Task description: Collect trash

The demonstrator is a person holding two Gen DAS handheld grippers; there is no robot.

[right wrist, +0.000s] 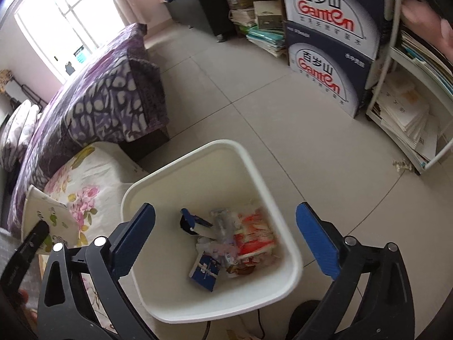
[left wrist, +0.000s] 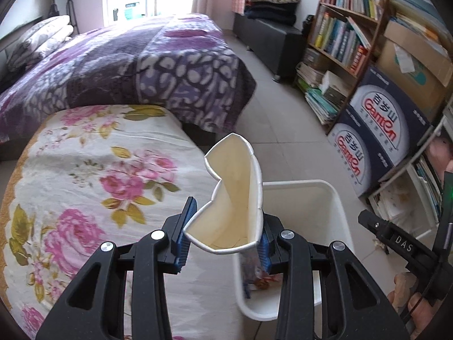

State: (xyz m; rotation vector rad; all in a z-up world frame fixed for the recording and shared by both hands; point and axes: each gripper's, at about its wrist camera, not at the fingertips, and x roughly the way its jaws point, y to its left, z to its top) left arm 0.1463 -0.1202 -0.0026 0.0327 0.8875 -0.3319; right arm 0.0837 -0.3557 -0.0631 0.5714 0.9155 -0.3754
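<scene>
Two pairs of tongs hang near the white waste bin point(right wrist: 286, 240), which stands on the pale tiled floor point(right wrist: 297, 130) hard against the corner of the flower-print tabletop point(left wrist: 93, 175). Open floor runs from the bin's far rim to the stacked Ganten boxes point(right wrist: 328, 53) and the white shelf rack point(right wrist: 410, 119) on one side, while the purple-covered bed point(left wrist: 119, 65) closes off the other side beyond the tabletop. From the left wrist view, the left tongs point(left wrist: 223, 243) are drawn in narrow and pinch a crumpled white paper cup point(left wrist: 237, 192), its creased mouth facing the camera; the cup sits over the tabletop's edge and the bin's near rim. Over the bin's mouth, the right tongs point(right wrist: 226, 240) are spread wide with nothing between the blue pads point(right wrist: 317, 240). Down in the bin lie a small blue carton point(right wrist: 204, 272), a red-and-white wrapper point(right wrist: 254, 240) and some clear plastic, all blurred and hard to sort out. In the right wrist view the cup shows only as a printed side at the left edge, partly behind a black arm of the other tongs. Part of the bin's near wall is cut off by the tong frames in both views.
</scene>
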